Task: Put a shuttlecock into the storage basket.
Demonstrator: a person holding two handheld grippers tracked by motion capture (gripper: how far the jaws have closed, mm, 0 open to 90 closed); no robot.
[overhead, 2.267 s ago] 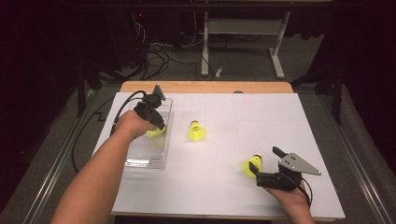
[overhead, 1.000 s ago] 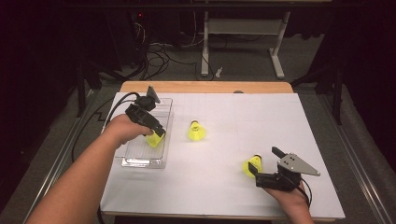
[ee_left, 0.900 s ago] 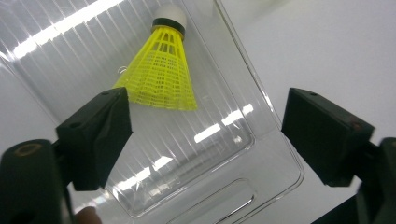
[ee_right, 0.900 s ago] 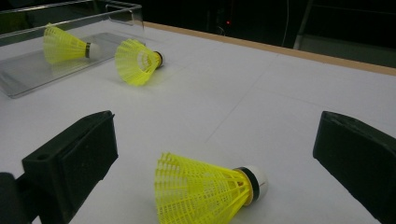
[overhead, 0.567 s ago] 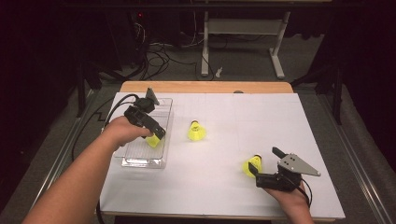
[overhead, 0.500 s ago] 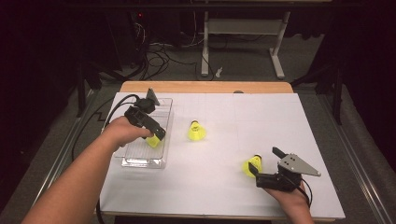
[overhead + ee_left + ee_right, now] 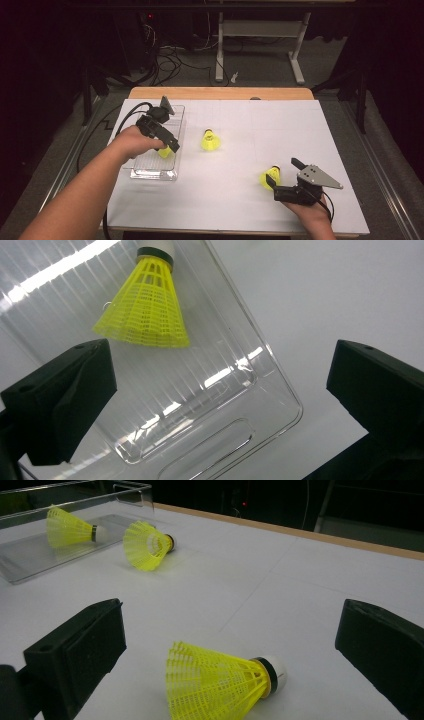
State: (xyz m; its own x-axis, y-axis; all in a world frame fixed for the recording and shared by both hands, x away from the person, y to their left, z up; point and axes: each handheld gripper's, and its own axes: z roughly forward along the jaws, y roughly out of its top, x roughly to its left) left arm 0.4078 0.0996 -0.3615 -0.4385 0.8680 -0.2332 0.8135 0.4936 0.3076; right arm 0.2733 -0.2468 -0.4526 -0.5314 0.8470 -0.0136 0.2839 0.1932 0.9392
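Three yellow shuttlecocks are in play. One shuttlecock [image 7: 163, 152] [image 7: 145, 310] lies on its side inside the clear plastic tray [image 7: 152, 172] [image 7: 225, 390] at the table's left. My left gripper [image 7: 167, 145] [image 7: 222, 355] hovers open just above it, holding nothing. A second shuttlecock [image 7: 210, 141] [image 7: 147, 544] rests mid-table beside the tray [image 7: 30, 555]. The third shuttlecock [image 7: 270, 176] [image 7: 222, 680] lies near the front right, between the spread jaws of my open right gripper [image 7: 282, 172] [image 7: 232, 612], untouched.
White sheet [image 7: 250, 130] covers the table, with a wooden edge [image 7: 220, 93] at the back. A black cable [image 7: 125, 117] trails from the left gripper off the table's left side. A desk frame [image 7: 260, 30] stands on the floor beyond.
The left gripper has shifted slightly left and nearer over the tray, and the shuttlecock in the tray lies a little nearer the front. The right gripper has stayed still.
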